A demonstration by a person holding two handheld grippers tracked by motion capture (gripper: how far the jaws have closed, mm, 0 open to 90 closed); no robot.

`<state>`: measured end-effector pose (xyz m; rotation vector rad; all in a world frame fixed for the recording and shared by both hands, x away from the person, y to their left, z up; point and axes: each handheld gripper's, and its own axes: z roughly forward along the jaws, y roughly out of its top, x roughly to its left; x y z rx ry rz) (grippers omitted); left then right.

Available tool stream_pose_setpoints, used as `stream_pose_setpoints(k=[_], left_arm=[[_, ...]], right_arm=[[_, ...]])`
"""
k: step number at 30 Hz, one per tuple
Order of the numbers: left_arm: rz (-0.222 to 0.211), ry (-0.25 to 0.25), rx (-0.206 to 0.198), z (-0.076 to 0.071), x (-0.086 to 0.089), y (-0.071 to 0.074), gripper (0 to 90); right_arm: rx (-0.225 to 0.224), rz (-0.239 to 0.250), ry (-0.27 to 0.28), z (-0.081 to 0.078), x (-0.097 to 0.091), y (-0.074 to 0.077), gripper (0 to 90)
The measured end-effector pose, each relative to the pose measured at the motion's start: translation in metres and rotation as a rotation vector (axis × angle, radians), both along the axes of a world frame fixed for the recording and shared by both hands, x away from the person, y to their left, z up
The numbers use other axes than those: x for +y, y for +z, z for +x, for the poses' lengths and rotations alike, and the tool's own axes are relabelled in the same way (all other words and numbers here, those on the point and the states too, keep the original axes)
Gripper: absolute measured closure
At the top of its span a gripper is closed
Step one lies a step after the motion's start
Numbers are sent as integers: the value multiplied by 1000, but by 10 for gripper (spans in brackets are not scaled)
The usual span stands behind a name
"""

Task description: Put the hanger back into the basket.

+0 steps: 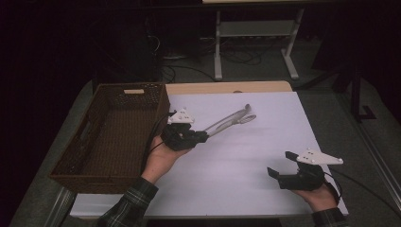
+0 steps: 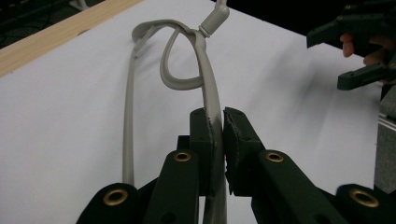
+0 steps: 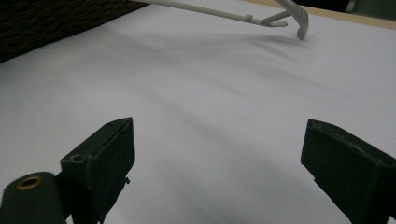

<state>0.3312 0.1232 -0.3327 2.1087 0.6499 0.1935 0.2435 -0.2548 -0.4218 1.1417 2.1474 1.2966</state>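
Note:
A pale grey plastic hanger (image 1: pixel 231 120) reaches from my left gripper (image 1: pixel 203 135) toward the middle back of the white sheet (image 1: pixel 236 179). In the left gripper view the left gripper (image 2: pixel 218 114) is shut on one thin arm of the hanger (image 2: pixel 208 88), whose loop and hook end lie farther out. The hanger's far end (image 3: pixel 261 18) appears slightly above the sheet in the right gripper view. My right gripper (image 1: pixel 280 163) is held low at the front right, open (image 3: pixel 219 128), with nothing between its jaws. It appears as well in the left gripper view, the right gripper (image 2: pixel 334 58) well apart from the hanger.
A dark brown woven basket (image 1: pixel 101 177) stands at the left, its right wall just beside my left hand; its side (image 3: pixel 46 23) also shows. A wooden table edge (image 1: pixel 227 87) runs behind the sheet. A white desk frame (image 1: pixel 217 47) stands on the floor beyond.

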Motion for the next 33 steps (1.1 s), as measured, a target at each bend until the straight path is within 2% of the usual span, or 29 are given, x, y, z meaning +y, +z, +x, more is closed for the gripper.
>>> stream_pose_setpoints(k=[5, 11, 14, 17, 21, 27, 33], left_arm=[[-11, 3, 0, 2, 5, 8, 832], [-51, 14, 2, 4, 15, 19, 832], [-100, 24, 12, 5, 25, 27, 832], [-101, 30, 5, 5, 30, 32, 832], [-112, 41, -1, 5, 41, 40, 832], [-149, 63, 1, 5, 66, 50, 832], [-165, 92, -12, 1, 92, 60, 832]], right_arm=[[1, 0, -1, 0, 0, 0, 92], [-3, -1, -2, 0, 0, 0, 93], [1, 1, -4, 0, 0, 0, 93], [0, 1, -6, 0, -1, 0, 93], [-1, 2, -9, 0, -1, 0, 83], [-11, 13, -17, 0, -2, 2, 70], [-3, 9, -15, 1, -1, 1, 69]])
